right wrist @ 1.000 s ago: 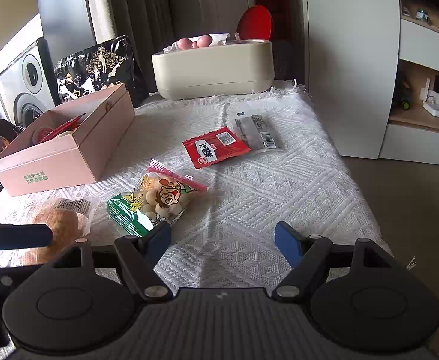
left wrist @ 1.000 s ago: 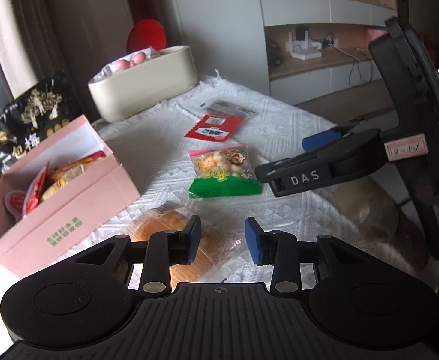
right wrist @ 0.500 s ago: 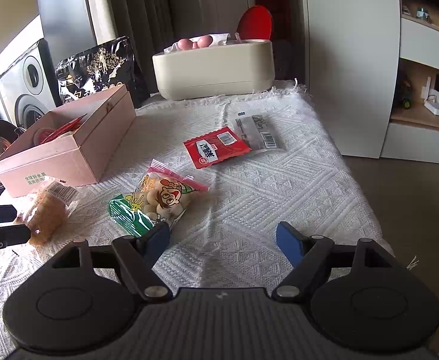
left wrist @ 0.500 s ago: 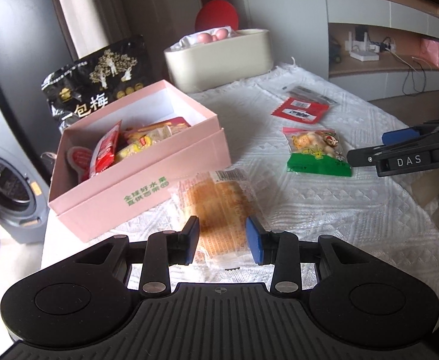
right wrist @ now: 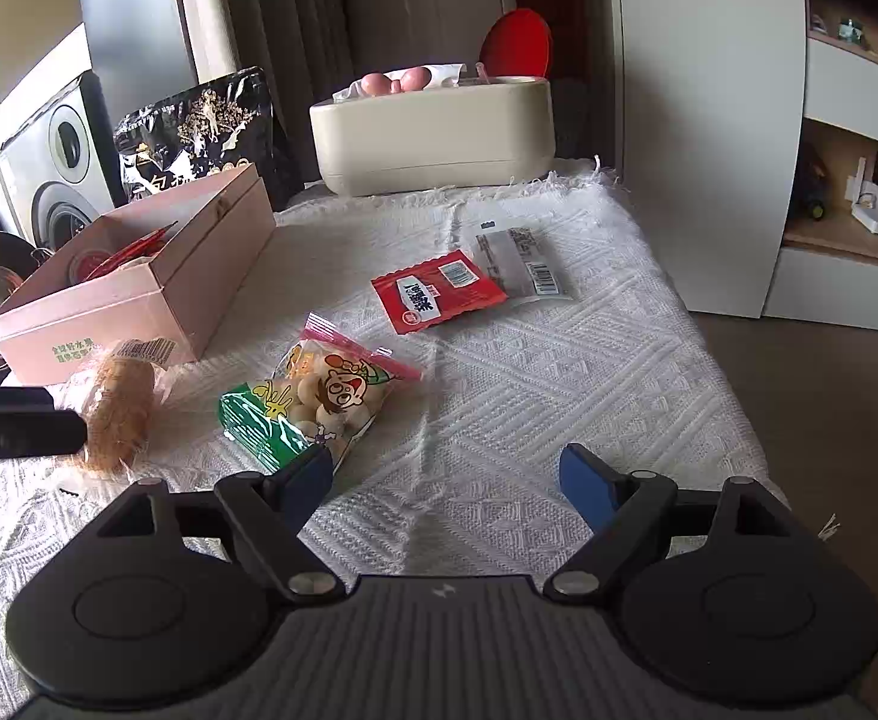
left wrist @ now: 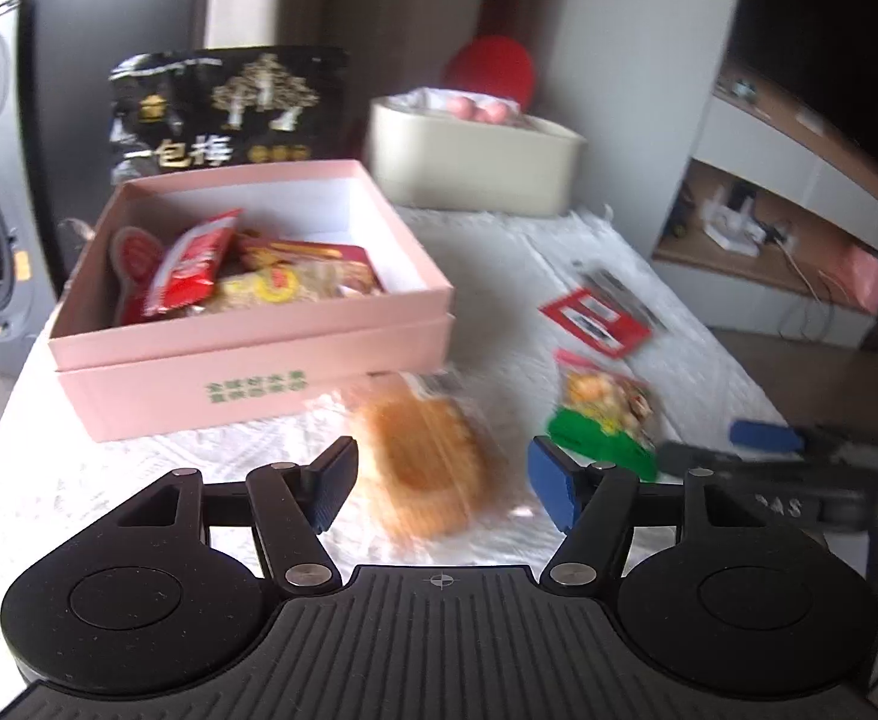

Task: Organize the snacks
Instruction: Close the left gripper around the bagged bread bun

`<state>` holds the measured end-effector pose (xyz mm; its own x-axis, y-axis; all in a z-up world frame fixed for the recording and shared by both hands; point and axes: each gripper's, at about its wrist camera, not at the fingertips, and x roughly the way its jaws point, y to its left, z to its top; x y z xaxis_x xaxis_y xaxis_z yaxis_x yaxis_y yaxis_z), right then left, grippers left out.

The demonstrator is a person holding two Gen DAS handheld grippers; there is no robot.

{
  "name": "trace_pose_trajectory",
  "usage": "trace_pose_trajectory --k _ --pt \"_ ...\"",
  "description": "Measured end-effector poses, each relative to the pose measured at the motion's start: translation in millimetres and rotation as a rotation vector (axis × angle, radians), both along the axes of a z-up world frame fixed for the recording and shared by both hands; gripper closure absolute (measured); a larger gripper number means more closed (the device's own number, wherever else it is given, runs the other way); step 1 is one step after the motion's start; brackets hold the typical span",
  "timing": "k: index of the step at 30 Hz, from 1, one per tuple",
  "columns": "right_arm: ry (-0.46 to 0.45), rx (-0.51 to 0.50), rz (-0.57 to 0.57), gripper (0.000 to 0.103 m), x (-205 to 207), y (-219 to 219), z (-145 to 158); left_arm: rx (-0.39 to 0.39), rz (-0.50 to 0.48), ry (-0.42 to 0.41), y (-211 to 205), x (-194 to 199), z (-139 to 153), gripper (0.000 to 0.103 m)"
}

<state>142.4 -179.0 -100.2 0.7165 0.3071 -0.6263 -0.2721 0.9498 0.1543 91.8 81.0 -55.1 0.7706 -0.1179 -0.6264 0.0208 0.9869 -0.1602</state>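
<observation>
Pink cardboard box (left wrist: 258, 360) sits open on the white tablecloth (right wrist: 559, 390), holding red packets (left wrist: 189, 267) and a yellow-printed one (left wrist: 282, 291). Behind it stands a black bag (left wrist: 222, 108), and beside that a cream tub (right wrist: 432, 138) with pink round things (right wrist: 390, 81) on top. A wrapped bun (left wrist: 420, 462) lies just in front of the box, between the spread fingers of the left gripper (left wrist: 439, 480), whose jaws have just been opening. The right gripper (right wrist: 445, 480) is spread too, empty, its left finger at the green cookie bag (right wrist: 312, 402). A red sachet (right wrist: 435, 294) and a clear one (right wrist: 523, 264) lie farther back.
</observation>
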Motion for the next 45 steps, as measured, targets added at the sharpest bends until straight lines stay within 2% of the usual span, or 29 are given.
trace_pose_trajectory --k 4,6,12,16,21,25,27,29,32,33,35,37,39,41,43,44,45 --pt "0.000 0.001 0.000 0.019 0 0 0 -0.006 0.061 0.024 10 20 -4 0.035" --pt "0.000 0.000 0.000 0.019 0 0 0 0.020 0.039 0.047 5 29 -12 0.033" --pt "0.001 -0.007 0.006 0.017 -1 2 0 0.044 -0.011 0.036 -8 41 -29 0.026" --pt "0.006 -0.025 0.032 0.013 -1 6 -1 0.014 -0.021 0.054 -3 46 -36 0.023" --pt "0.035 -0.016 0.095 0.000 5 5 -1 -0.001 -0.042 0.037 1 40 -36 0.026" --pt "0.053 -0.027 0.120 0.000 8 4 0 -0.017 -0.059 -0.001 9 22 -30 0.031" --pt "0.060 -0.073 0.149 0.000 8 9 0 -0.006 -0.053 -0.025 18 10 -30 0.032" --pt "0.064 -0.145 0.191 0.000 9 17 2 -0.031 -0.039 -0.016 33 1 -34 0.032" --pt "0.021 -0.128 0.196 0.009 13 22 17 -0.131 -0.012 -0.007 56 -6 -40 0.033" --pt "-0.002 -0.111 0.183 0.009 17 24 24 -0.150 -0.015 -0.018 60 -8 -42 0.033" --pt "-0.021 -0.067 0.130 0.009 34 28 38 -0.155 -0.024 -0.034 62 -10 -44 0.033" --pt "-0.003 -0.015 0.087 0.009 57 31 43 -0.137 -0.032 -0.051 59 -12 -45 0.033" --pt "0.031 0.001 0.048 0.014 85 35 41 -0.139 -0.034 -0.059 59 -13 -46 0.033" --pt "0.055 -0.025 0.028 0.020 108 39 32 -0.160 -0.034 -0.064 62 -14 -47 0.033" --pt "0.090 -0.058 0.022 0.023 122 43 22 -0.186 -0.034 -0.072 66 -14 -49 0.033" --pt "0.116 -0.069 0.023 0.028 128 45 16 -0.195 -0.033 -0.074 67 -14 -50 0.033" --pt "0.100 -0.091 0.018 0.031 127 48 13 -0.203 -0.032 -0.077 68 -15 -50 0.033"
